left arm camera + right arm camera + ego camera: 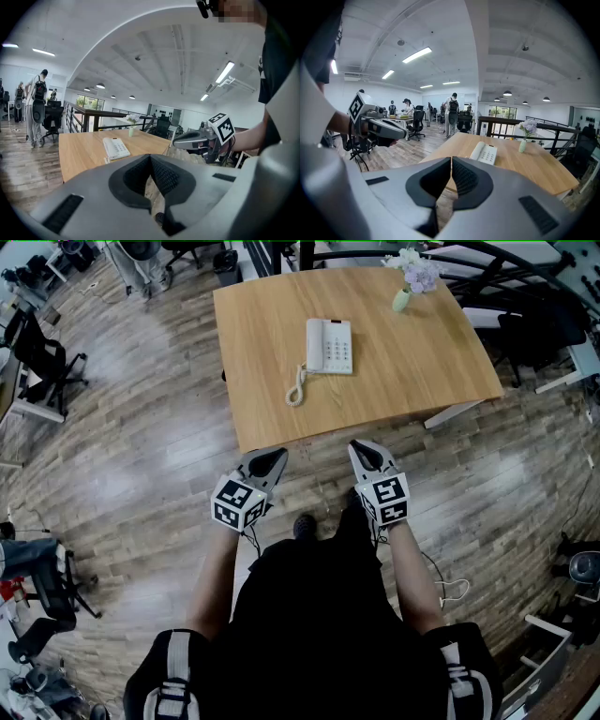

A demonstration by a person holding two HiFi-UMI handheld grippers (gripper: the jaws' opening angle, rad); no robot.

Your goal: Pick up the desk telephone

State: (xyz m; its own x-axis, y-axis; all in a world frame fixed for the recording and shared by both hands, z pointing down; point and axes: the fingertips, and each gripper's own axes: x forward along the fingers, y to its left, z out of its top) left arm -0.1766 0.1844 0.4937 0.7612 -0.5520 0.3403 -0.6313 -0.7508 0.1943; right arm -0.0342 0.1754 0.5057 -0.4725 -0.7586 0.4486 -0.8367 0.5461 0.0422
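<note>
While we stand at lower centre, wooden tabletop fills the upper middle, white desk telephone flat at its centre, our left claw and right claw both closed, empty, below its near edge, small flower vase upper right

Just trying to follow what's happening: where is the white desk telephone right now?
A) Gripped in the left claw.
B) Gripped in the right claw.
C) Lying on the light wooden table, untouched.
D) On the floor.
C: the white desk telephone lies flat on the light wooden table, while the left claw and right claw hang shut and empty before its near edge.
</note>
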